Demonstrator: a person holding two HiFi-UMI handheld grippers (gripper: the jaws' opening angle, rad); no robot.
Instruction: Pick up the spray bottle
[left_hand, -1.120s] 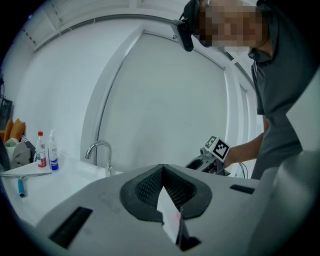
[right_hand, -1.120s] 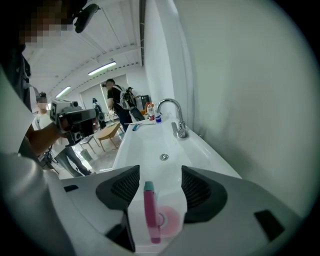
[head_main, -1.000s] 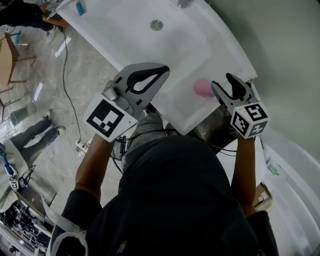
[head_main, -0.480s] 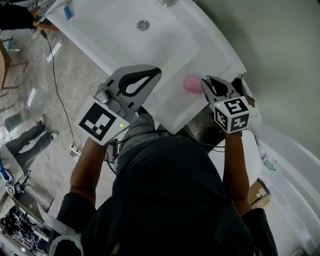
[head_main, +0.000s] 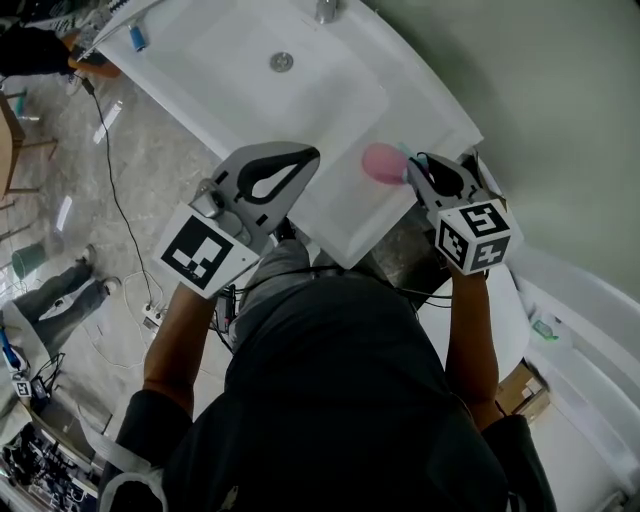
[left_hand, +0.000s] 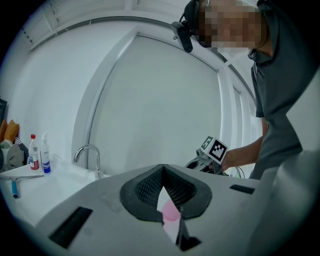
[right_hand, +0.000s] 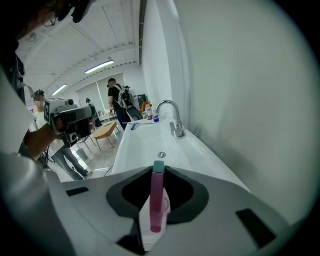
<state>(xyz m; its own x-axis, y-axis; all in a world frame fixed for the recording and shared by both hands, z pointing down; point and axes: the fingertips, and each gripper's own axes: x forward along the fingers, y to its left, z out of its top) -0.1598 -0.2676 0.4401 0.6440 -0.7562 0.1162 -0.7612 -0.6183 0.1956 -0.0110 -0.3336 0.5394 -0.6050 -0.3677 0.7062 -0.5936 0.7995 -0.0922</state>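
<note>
Since the earlier frame, the jaws of the right gripper (head_main: 420, 172) have just been closing and are now clamped on the pink spray bottle (head_main: 380, 163). It is held between them, its teal cap (right_hand: 158, 166) showing past the jaw tips, at the near rim of the sink (head_main: 230, 60). The left gripper (head_main: 303, 153) is held well apart, its jaws together with nothing between them.

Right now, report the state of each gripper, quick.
Left gripper: shut, nothing between its jaws.
Right gripper: jaws have just been closing and now grip the pink spray bottle.
</note>
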